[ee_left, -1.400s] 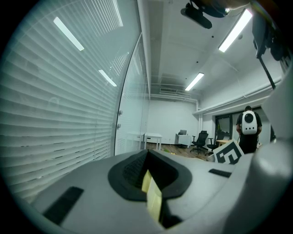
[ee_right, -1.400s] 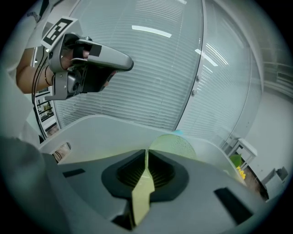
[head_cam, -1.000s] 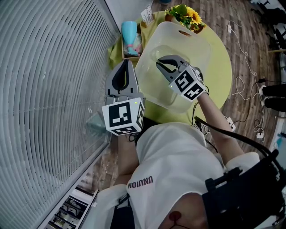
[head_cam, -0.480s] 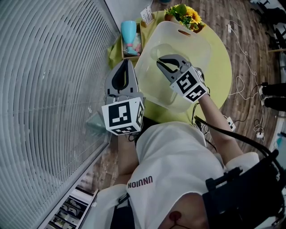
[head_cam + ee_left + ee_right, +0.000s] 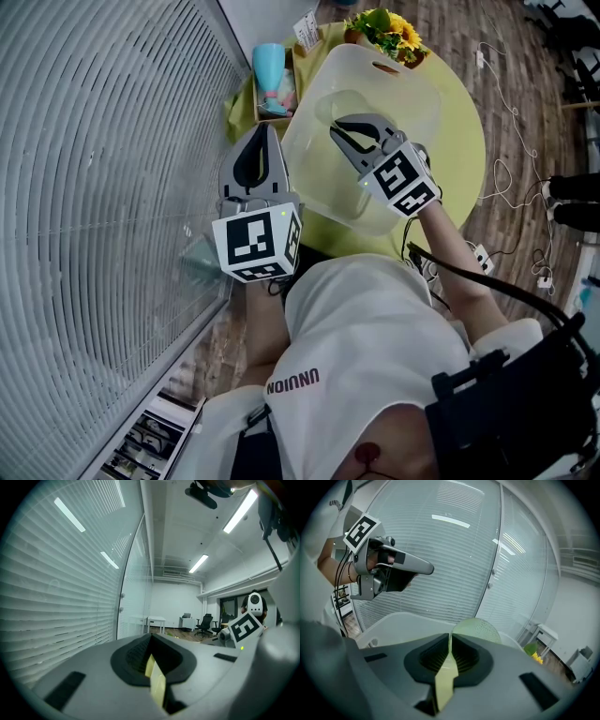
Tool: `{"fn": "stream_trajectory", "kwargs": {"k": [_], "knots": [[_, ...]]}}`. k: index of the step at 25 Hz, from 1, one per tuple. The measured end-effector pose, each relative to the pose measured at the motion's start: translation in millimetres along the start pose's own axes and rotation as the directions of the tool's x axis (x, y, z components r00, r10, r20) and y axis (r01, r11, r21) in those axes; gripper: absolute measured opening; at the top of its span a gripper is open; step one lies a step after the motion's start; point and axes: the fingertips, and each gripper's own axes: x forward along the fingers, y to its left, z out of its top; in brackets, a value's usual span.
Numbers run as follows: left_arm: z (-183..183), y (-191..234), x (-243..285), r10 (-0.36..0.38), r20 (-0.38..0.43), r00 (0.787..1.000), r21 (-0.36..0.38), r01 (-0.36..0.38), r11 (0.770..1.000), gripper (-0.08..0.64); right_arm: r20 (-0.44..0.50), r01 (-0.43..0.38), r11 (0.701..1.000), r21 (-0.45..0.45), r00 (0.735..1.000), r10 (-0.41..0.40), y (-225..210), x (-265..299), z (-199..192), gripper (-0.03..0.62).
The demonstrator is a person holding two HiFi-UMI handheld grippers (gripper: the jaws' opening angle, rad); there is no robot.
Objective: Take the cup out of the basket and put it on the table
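A translucent white basket (image 5: 412, 94) stands on the round yellow-green table (image 5: 459, 150). Inside it is a pale green, dotted cup (image 5: 480, 629), which the head view shows as a faint pale shape (image 5: 339, 101). My right gripper (image 5: 336, 129) reaches into the basket; in the right gripper view its jaws (image 5: 450, 638) are closed, and the cup's wall meets the seam between them. My left gripper (image 5: 264, 133) hovers outside the basket's left wall, shut on nothing (image 5: 151, 638).
A blue vase (image 5: 270, 64) stands in a wooden tray at the table's back left, with sunflowers (image 5: 392, 30) behind the basket. Window blinds (image 5: 94, 187) run along the left. Cables (image 5: 511, 141) lie on the wooden floor to the right.
The right gripper has shifted slightly to the right inside the basket. The left gripper has stayed where it was.
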Motion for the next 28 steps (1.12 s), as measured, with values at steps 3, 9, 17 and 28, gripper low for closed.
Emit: {"fn": "stream_trajectory", "kwargs": {"k": [3,9,17,28], "knots": [[0.6,0.4,0.6,-0.001,0.001,1.000,0.000,0.001,1.000,0.012,0.009,0.005,1.000,0.001,1.000,-0.005,-0.8,-1.8,3.2,0.035],[-1.4,-0.2,0.9,-0.005,0.003,1.000,0.003,0.005,1.000,0.012,0.021,0.019,1.000,-0.004,1.000,-0.019,-1.5,-4.2,6.0,0.035],[-3.1,-0.2,0.7,-0.007,0.003,1.000,-0.001,0.007,1.000,0.012,0.046,0.036,0.999,-0.003,0.998,-0.036,-3.9,-8.9,13.2,0.035],[-3.9,0.5,-1.1,-0.003,0.002,1.000,-0.007,0.003,1.000,0.012,0.068,0.051,0.999,-0.014,0.996,-0.049,-5.7,-14.6,22.9,0.035]]}}
